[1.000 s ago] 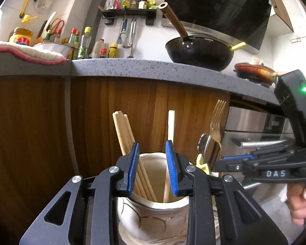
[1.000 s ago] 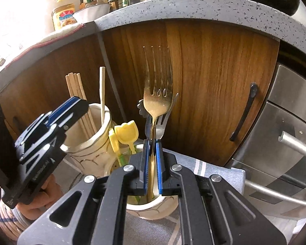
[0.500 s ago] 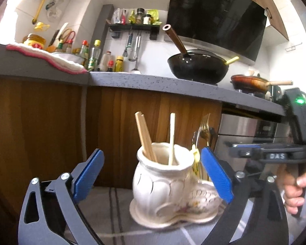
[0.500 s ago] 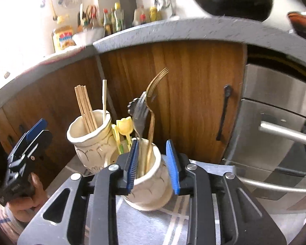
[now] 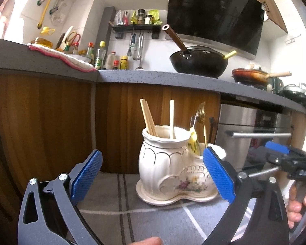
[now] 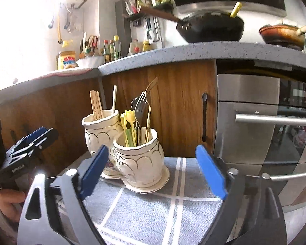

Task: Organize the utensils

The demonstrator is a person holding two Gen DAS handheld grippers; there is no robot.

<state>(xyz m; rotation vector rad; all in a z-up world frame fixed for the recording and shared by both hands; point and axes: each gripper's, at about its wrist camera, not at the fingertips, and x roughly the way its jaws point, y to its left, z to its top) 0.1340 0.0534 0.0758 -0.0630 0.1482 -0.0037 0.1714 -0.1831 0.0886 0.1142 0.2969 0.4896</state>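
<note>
A cream ceramic double utensil holder (image 5: 169,169) (image 6: 140,159) stands on a grey striped cloth (image 6: 144,208). Its taller pot holds wooden chopsticks (image 5: 148,117) (image 6: 96,107). Its lower pot holds a gold fork (image 6: 149,106) (image 5: 202,114), a silver fork (image 6: 139,110) and yellow picks (image 6: 129,122). My left gripper (image 5: 153,175) is open and empty, drawn back from the holder; it also shows at the left of the right wrist view (image 6: 33,140). My right gripper (image 6: 153,169) is open and empty in front of the lower pot; it also shows at the right of the left wrist view (image 5: 285,153).
Wooden cabinet doors (image 6: 173,102) and a steel oven (image 6: 265,122) stand close behind the holder. The grey counter (image 5: 153,75) above carries a black wok (image 5: 197,61), a brown pan (image 5: 253,75) and bottles (image 5: 100,57).
Both grippers have opened wide and pulled back from the holder. The right gripper let go of the gold fork, which now stands in the lower pot. The left gripper released the chopsticks.
</note>
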